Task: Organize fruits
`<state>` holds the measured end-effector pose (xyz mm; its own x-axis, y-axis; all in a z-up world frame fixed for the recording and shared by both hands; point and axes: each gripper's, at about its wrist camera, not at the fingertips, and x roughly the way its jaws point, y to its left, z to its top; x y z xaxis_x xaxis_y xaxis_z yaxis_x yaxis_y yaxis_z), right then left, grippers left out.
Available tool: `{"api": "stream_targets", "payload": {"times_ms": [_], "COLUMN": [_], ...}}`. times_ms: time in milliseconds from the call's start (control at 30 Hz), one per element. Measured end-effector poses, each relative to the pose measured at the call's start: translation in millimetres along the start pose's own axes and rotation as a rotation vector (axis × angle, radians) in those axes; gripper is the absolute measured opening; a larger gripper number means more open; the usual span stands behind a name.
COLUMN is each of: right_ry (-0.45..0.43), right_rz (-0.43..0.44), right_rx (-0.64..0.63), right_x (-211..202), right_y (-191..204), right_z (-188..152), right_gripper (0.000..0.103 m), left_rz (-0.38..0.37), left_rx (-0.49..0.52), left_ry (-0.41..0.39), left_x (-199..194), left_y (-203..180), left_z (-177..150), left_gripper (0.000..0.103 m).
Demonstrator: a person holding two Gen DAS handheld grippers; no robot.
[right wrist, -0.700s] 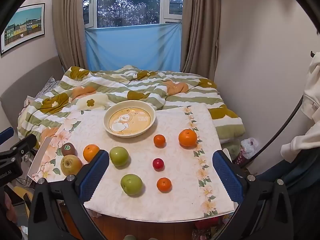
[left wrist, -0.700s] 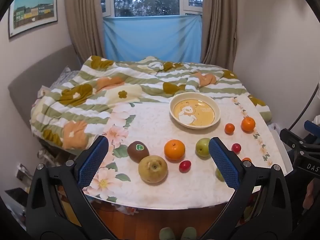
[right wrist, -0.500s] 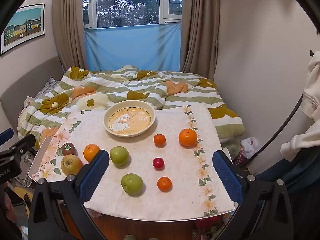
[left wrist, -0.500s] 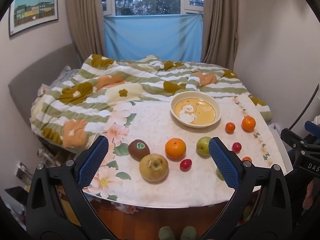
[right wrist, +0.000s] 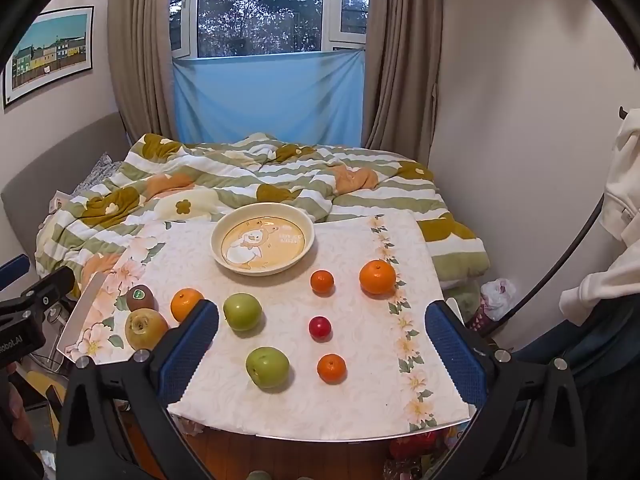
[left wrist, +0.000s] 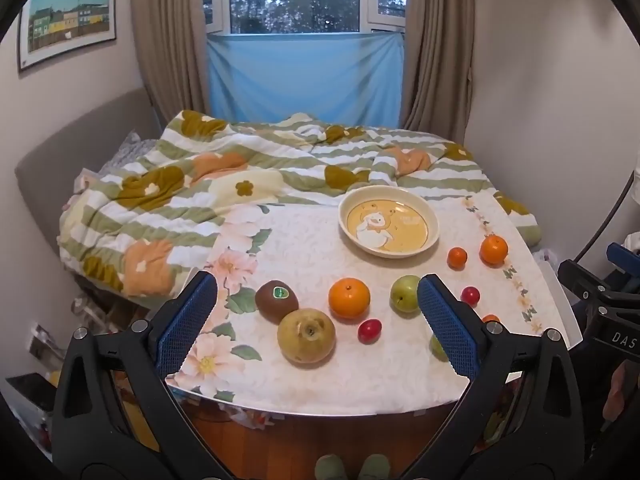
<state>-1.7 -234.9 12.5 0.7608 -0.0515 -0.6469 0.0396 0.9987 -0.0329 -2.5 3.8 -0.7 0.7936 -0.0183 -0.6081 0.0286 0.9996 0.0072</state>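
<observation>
On floral-clothed table [right wrist: 360, 400], around cream round bear-print ceramic bowl [right wrist: 263, 240]: oranges, green apples, red cherry tomatoes, brown kiwi [left wrist: 277, 301] and yellow-brown pear [left wrist: 306, 335], none inside bowl. Left gripper [left wrist: 316, 312] and right gripper [right wrist: 322, 340] both spread wide, holding nothing, hovering short of fruit.

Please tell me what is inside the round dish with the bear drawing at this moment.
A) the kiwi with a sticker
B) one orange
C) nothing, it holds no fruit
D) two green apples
C: the dish shows only its printed bear, while the oranges, green apples and kiwi all lie on the tablecloth around it.
</observation>
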Motion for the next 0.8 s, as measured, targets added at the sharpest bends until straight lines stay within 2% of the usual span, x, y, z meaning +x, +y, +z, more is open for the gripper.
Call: {"api": "stream_targets", "payload": {"times_ms": [800], "right_ry": [-0.035], "right_rz": [-0.035], "right_rx": [0.000], "right_x": [-5.6], "right_y": [1.5], "right_z": [4.2], "right_gripper": [0.103], "left_rz": [-0.025], "left_rx": [0.018], "left_ry": [-0.030], "left_x": [2.5], "left_y": [-2.4], "left_z": [10.3], "left_gripper": [0.103]}}
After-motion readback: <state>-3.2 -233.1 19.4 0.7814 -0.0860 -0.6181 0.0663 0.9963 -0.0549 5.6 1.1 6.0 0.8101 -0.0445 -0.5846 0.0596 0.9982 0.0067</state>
